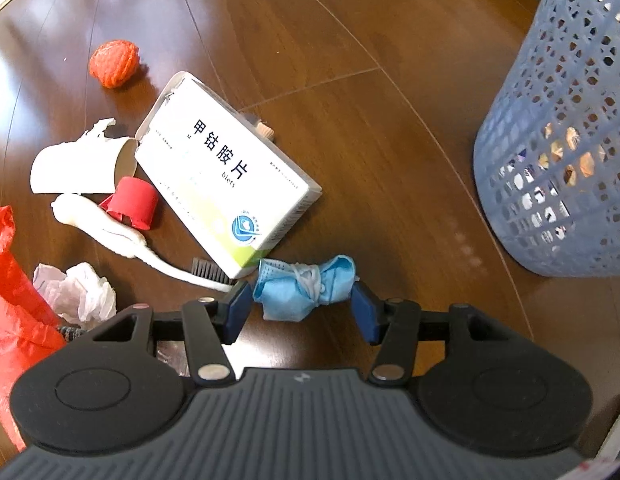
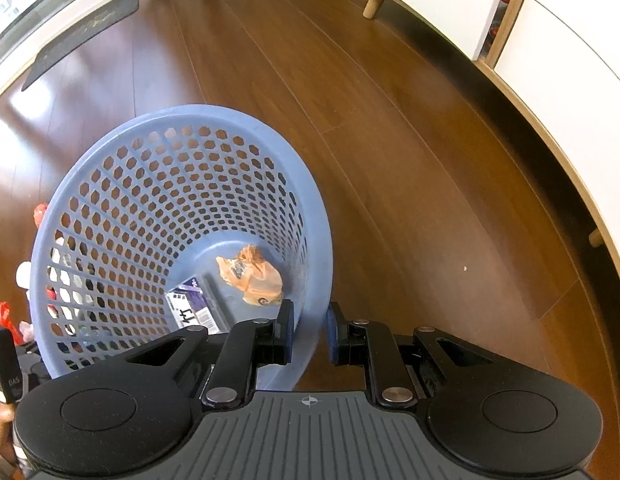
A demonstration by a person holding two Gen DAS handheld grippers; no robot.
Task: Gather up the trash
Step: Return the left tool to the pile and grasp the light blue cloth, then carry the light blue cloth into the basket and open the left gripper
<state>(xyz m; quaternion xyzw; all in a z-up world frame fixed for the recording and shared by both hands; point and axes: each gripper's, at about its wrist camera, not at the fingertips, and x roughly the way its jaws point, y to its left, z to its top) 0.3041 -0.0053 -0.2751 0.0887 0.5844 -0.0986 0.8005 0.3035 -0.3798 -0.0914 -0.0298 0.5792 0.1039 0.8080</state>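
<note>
Lying on the wooden floor (image 1: 350, 40), a crumpled blue face mask (image 1: 305, 284) is sitting between the spread fingers of the left tongs (image 1: 299, 300); the blue pads are flanking it on both sides, very close to it, though contact cannot be told. Just beyond the mask, a white medicine box (image 1: 225, 176) is resting tilted, its near corner lying over the bristled head of a white toothbrush (image 1: 121, 236). A red cap (image 1: 133, 202) is sitting against the toothbrush handle, with a torn white paper cup (image 1: 81, 168) lying on its side behind it. An orange mesh ball (image 1: 114, 63) is lying farther off, apart from the pile. Crumpled white tissue (image 1: 81, 292) is lying near the left finger, beside a red plastic bag (image 1: 9, 300) at the frame's edge.

The blue perforated basket (image 1: 562, 140) is standing to the right of the pile, well apart from the mask. In the right wrist view, the right tongs (image 2: 310, 330) are pinching the basket's rim (image 2: 322, 280), one pad inside the wall and one outside, and the basket is tipping toward the camera. Inside it, a crumpled orange wrapper (image 2: 251, 276) and a purple-and-white packet (image 2: 193, 308) are resting on the bottom.
</note>
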